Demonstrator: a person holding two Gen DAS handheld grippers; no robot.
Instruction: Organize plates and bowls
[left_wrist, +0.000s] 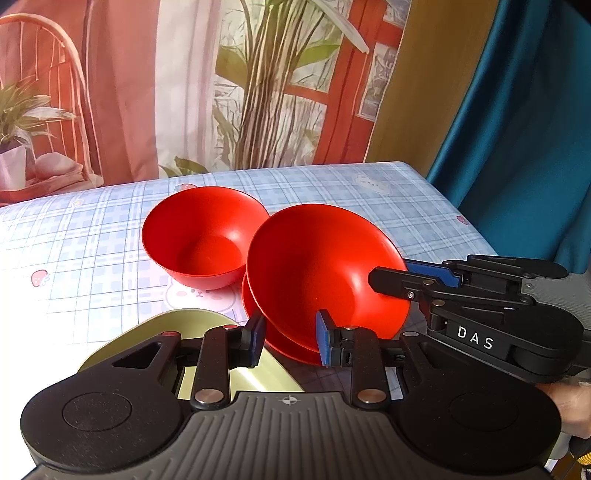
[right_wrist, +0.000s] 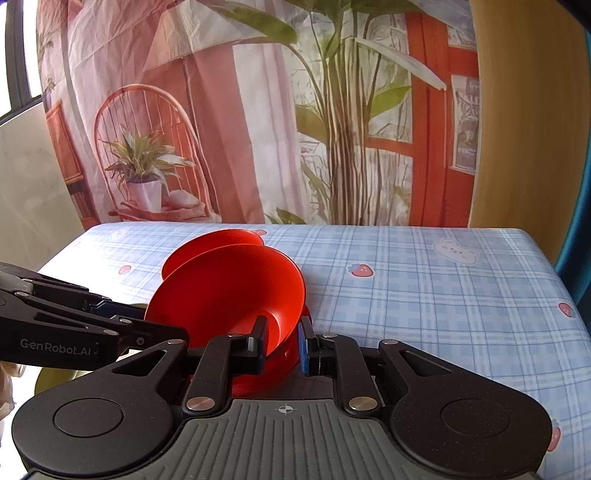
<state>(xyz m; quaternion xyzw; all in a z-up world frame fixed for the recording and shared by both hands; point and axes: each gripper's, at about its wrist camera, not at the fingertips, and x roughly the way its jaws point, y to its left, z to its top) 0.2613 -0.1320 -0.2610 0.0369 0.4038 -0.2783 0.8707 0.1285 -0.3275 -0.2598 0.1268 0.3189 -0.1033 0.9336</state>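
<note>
Red upright bowl sits ahead-left of left gripper, whose jaws clamp a tilted red plate's near rim; right gripper, jaws pinched together on its right rim; second plate beneath.

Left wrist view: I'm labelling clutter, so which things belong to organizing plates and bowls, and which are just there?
Job: tilted red flared plastic bowl; red plastic dish under it; deep round red plastic bowl; pale green plate.
Just there: blue checked tablecloth; printed plant-and-chair backdrop; teal curtain.
</note>
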